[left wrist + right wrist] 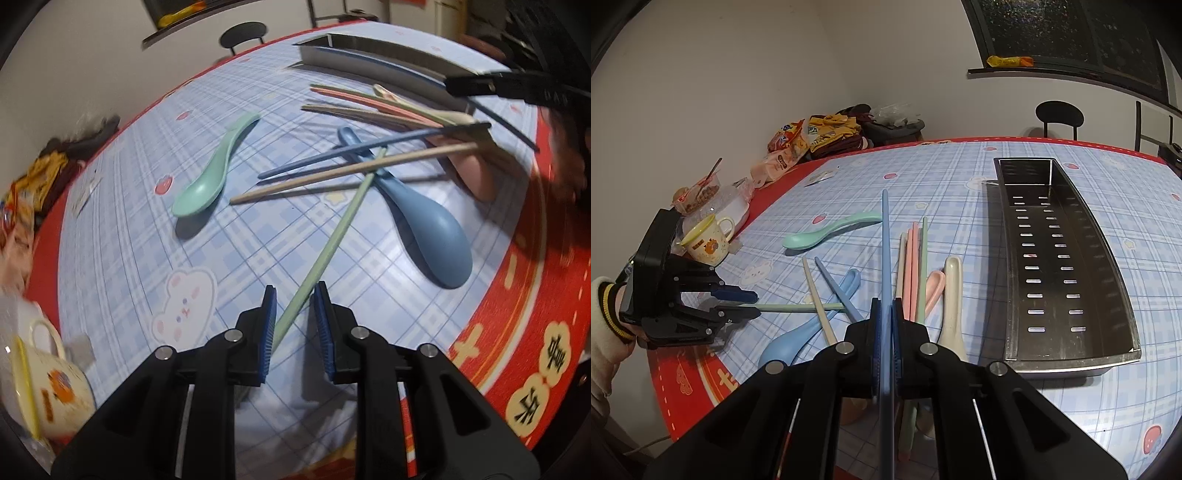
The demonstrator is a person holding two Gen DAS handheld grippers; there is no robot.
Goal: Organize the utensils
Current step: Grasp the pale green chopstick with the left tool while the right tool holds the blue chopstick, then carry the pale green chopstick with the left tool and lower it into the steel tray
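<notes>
The long pale-green plastic chopstick point(332, 243) lies on the worktop between the left gripper point(293, 314)'s narrowed jaws, pointing toward one o'clock; the right gripper point(885, 332) clamps a blue chopstick point(885, 251).

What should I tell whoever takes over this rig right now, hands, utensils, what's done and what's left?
Left gripper: jaws around the green chopstick, not yet clamped.
Right gripper: shut on a blue chopstick, held above the table.
Metal tray: empty, so nothing is sorted yet.
On the tablecloth: green spoon, blue spoon, other loose chopsticks, a bundle of chopsticks and spoons beside the tray.
Left: everything into the tray.
</notes>
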